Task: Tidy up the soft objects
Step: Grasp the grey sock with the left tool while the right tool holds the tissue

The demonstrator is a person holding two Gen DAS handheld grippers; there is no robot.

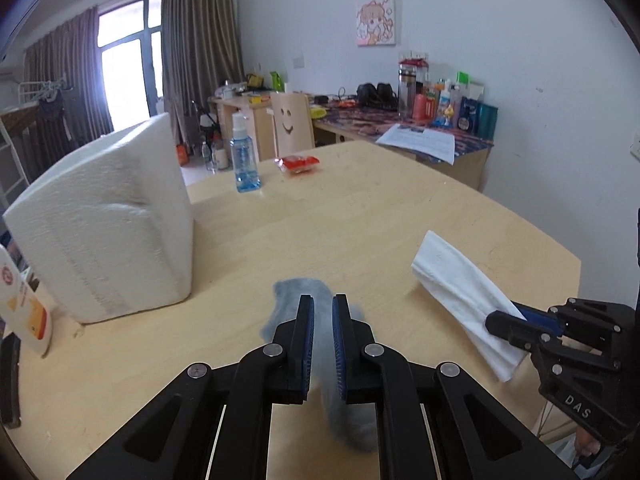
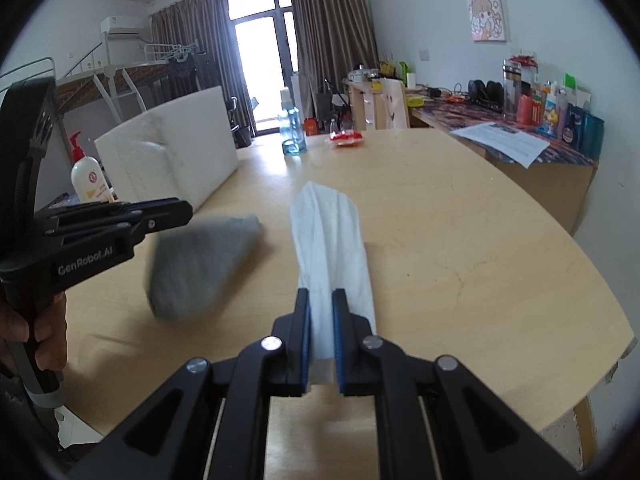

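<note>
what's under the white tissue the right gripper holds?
Only bare wooden table shows beneath the white tissue; the far end rests on it. The strip directly underneath is covered. The grey cloth lies apart.

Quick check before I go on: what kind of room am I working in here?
Most likely a lived-in studio flat or dorm room. A loft bed with stairs stands near the curtained balcony door, a cluttered desk with bottles runs along the wall, and you are working at a pale wooden table.
</note>
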